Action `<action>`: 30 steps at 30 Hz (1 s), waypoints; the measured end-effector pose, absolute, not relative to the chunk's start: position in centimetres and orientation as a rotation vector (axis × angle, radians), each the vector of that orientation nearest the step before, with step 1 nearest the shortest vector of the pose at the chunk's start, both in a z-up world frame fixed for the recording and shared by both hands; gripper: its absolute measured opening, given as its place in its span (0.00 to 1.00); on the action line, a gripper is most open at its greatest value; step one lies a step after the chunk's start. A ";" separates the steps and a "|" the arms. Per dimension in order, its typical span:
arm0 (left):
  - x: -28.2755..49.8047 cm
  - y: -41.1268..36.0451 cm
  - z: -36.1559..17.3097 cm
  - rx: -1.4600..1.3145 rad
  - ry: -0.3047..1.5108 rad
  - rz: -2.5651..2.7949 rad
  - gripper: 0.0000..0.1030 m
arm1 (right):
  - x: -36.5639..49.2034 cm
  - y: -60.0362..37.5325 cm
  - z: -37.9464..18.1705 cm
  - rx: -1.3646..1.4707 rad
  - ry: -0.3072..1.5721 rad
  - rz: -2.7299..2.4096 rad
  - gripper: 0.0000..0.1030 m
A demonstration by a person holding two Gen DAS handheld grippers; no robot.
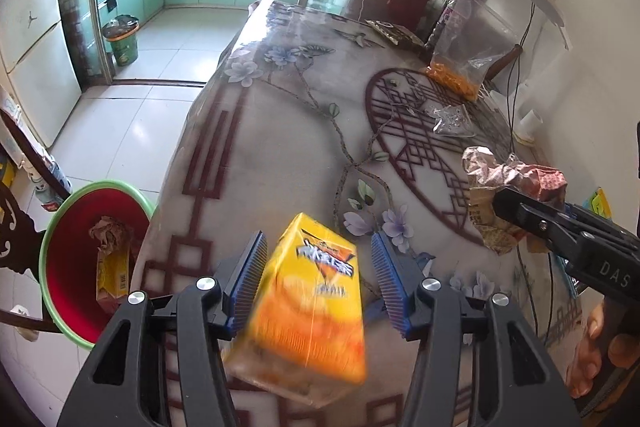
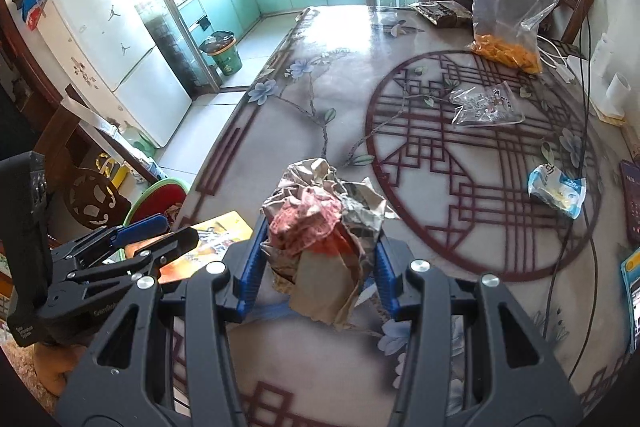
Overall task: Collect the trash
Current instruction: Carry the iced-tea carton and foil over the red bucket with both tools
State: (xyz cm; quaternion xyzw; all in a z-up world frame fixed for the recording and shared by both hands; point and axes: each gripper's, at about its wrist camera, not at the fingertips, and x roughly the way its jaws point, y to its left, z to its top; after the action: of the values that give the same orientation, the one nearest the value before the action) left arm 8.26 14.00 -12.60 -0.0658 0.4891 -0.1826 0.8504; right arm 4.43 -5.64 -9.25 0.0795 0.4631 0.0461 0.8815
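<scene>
Trash spread over the bench [image 1: 280,131], with some already down in the basin [image 1: 105,184] beside the bench's left edge. Between the left gripper [image 1: 318,281] jaws, a yellow carton [image 1: 316,307]: jaws spread around it, left pad against its side, a gap showing at the right pad. In the right gripper [image 2: 318,263], a crumpled wad [image 2: 320,227], pinched firmly from both sides above the bench.

To do well: close squarely on the carton's flat sides before lifting, not on a corner. Carry it clear of the bench edge, centre it over the basin, then let go low. Bring the wad across after, keeping the two grippers apart.

Hard to tell: basin's near side cut off by the left gripper. Carton blurred, print unreadable, underside hidden; cannot say whether resting on the bench or just lifted. Wad's lower part masked by the jaws. Unclear whether the snack bag [image 2: 512,7], clear bag [image 2: 486,105] and small packet [image 2: 556,191] count as trash.
</scene>
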 end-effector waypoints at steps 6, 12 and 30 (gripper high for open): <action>9.0 14.7 -14.4 -0.120 1.087 -0.389 0.54 | 4.6 -4.8 -9.6 0.174 0.975 0.084 0.45; 9.0 15.1 -17.3 -0.097 1.189 -0.373 0.70 | 4.8 -4.6 -10.3 0.179 1.001 0.073 0.45; 9.2 14.1 -19.0 -0.037 1.215 -0.448 0.57 | 5.7 -3.5 -10.8 0.162 1.019 0.065 0.45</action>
State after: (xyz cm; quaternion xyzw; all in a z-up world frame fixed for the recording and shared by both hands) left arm 9.18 14.11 -18.96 -0.0172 0.5658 -0.2086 0.7975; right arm 5.73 -3.46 -10.81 0.0775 0.4869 0.0312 0.8694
